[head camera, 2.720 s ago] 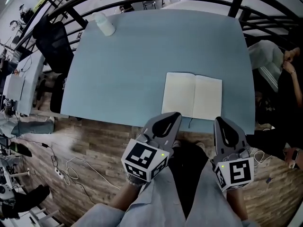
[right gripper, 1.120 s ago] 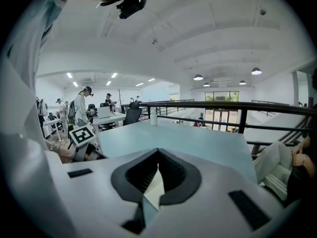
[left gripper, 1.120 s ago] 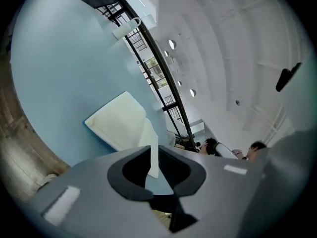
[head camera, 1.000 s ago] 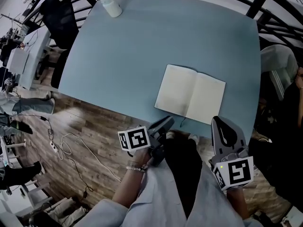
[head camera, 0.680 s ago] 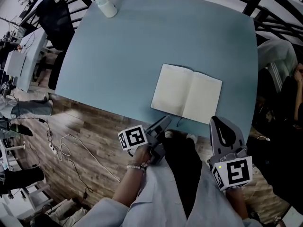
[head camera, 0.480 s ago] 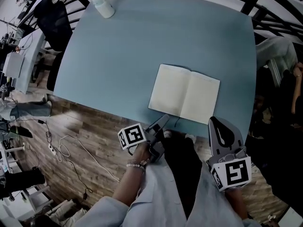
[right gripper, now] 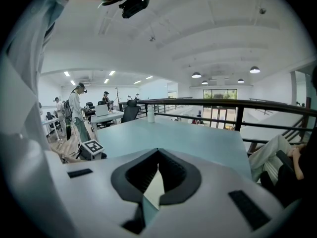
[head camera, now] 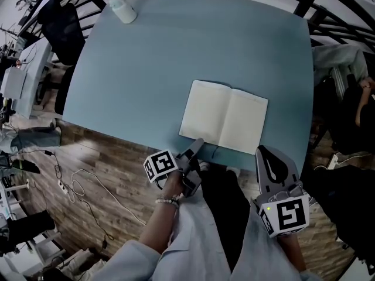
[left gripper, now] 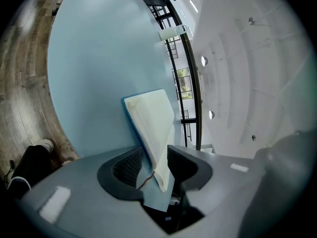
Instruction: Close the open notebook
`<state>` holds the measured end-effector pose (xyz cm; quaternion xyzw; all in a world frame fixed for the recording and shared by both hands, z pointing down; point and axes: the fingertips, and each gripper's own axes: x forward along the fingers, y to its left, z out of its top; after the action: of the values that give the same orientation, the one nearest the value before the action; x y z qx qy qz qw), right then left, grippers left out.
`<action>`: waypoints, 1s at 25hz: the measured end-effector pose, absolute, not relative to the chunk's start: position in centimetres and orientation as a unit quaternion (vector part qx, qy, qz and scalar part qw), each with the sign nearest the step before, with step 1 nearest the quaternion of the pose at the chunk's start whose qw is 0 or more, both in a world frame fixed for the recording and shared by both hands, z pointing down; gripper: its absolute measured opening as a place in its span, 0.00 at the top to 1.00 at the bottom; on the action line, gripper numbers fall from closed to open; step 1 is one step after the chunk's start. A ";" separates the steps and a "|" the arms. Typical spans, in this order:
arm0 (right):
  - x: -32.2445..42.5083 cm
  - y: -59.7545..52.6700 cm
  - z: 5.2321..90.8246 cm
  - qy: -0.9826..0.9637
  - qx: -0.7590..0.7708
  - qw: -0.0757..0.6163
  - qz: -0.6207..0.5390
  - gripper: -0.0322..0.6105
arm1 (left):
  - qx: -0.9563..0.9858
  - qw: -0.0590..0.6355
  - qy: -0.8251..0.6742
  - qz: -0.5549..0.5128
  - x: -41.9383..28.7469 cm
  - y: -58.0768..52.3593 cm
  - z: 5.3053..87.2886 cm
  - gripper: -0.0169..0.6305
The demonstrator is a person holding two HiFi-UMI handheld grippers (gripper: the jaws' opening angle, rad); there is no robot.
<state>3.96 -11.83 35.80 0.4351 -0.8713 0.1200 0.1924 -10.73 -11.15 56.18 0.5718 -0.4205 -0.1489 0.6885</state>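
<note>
Two hand-held grippers sit at the near edge of a pale blue counter (head camera: pixel 176 57). The right gripper (head camera: pixel 265 152), just off the counter's near-right edge, has its fingers pressed together at the tips and grips nothing. The left gripper (head camera: pixel 195 145), turned on its side, has fingers that have just been opening and now stand spread. Between them is the near-left corner of the open notebook (head camera: pixel 222 117), which they do not pinch. The notebook lies flat with its cream pages up, close to the near edge and right of centre. A white bottle (head camera: pixel 122 7) stands at the far-left corner, with a black railing (head camera: pixel 304 4) beyond the counter.
</note>
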 end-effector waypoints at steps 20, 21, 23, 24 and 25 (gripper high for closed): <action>4.5 -11.6 36.1 -0.867 0.436 0.207 0.122 0.95 | 0.570 0.681 -0.432 -0.160 -11.0 -11.7 56.7 0.81; 4.4 -11.6 36.1 -0.867 0.435 0.207 0.123 0.95 | 0.573 0.676 -0.437 -0.152 -11.1 -11.7 56.8 0.85; 4.4 -11.5 36.2 -0.867 0.434 0.210 0.124 0.95 | 0.588 0.660 -0.449 -0.130 -11.1 -11.6 56.7 0.91; 4.3 -11.5 36.2 -0.867 0.434 0.211 0.124 0.95 | 0.596 0.652 -0.453 -0.121 -11.1 -11.6 56.5 0.92; 4.3 -11.4 36.3 -0.868 0.433 0.211 0.124 0.95 | 0.601 0.647 -0.455 -0.117 -11.1 -11.6 56.4 0.92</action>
<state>4.28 -11.44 36.30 0.4328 -0.8677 0.1236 0.2109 -11.07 -11.60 56.42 0.6014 -0.4545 -0.1167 0.6467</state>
